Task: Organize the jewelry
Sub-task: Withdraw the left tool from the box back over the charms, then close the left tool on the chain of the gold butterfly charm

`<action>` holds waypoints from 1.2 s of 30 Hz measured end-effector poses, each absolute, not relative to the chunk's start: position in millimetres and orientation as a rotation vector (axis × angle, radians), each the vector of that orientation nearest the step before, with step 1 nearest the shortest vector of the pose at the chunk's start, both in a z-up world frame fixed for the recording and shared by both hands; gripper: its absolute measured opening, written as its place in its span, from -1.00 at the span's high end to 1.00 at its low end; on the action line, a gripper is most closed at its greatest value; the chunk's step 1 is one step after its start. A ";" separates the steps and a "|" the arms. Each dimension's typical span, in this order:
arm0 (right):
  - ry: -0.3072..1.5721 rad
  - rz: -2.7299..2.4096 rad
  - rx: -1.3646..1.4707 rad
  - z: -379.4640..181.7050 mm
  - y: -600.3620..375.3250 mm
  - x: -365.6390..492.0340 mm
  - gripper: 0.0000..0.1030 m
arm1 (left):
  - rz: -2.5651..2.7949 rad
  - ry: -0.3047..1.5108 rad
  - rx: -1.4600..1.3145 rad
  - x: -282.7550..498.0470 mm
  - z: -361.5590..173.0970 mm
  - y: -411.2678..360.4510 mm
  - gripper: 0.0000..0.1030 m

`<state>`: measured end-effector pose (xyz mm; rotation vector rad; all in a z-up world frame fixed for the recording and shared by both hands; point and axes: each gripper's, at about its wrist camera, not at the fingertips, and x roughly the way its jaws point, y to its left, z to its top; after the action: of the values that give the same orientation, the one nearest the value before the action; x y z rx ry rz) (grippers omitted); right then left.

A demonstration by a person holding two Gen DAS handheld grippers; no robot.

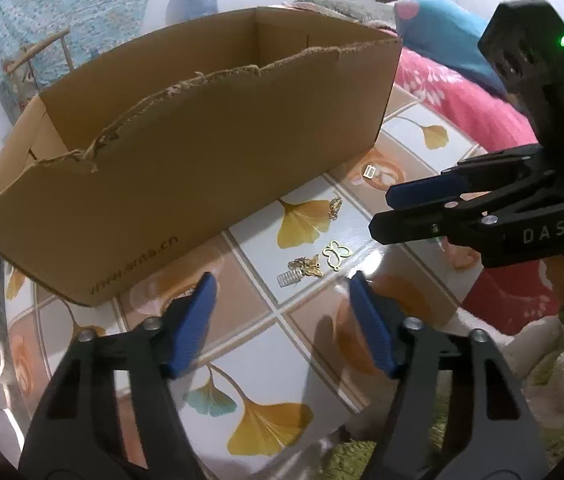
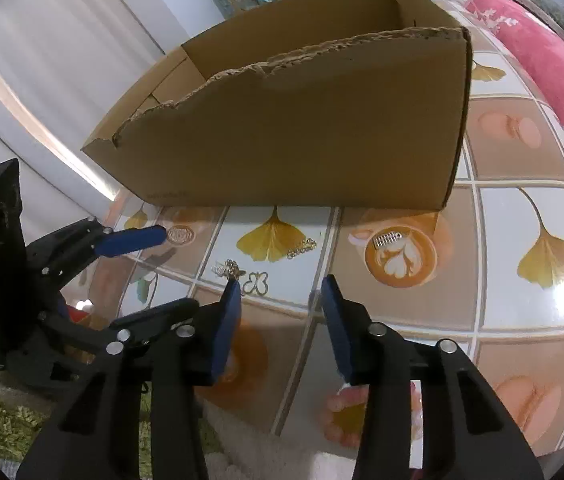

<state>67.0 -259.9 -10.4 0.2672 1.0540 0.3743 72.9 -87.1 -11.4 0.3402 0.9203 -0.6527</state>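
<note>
Covering the whole work surface, a tablecloth (image 1: 314,344) printed with ginkgo leaves and coffee cups bears an open cardboard box (image 1: 185,168) with a torn front rim. The left gripper (image 1: 282,284) hangs over the cloth in front of the box, jaws apart with nothing between them; the right gripper (image 2: 279,284) hangs beside it, jaws also apart and empty. Jewelry lies loose on the cloth outside the box: a gold chain (image 1: 336,208) near the box's front wall, a butterfly outline charm (image 1: 337,254) just beside a gold pendant (image 1: 309,266), a small silver comb piece (image 1: 286,280) touching that pendant, and a small silver clip (image 2: 388,238) apart on a printed coffee cup.
</note>
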 end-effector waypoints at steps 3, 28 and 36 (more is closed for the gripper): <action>1.061 0.380 0.271 -13.0 -255.1 72.3 0.25 | -0.663 0.924 0.354 77.6 -14.0 -87.5 0.09; 1.089 0.392 0.296 -24.4 -247.4 89.0 0.25 | -1.017 1.027 0.437 103.1 -23.6 -87.1 0.69; 1.087 0.395 0.296 -24.7 -247.8 91.4 0.25 | -0.963 1.048 0.441 97.4 -23.7 -92.8 0.69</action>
<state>91.4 -247.8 -24.7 0.2964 1.0870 0.3948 97.4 -92.8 -23.7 0.4414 1.0483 -0.9634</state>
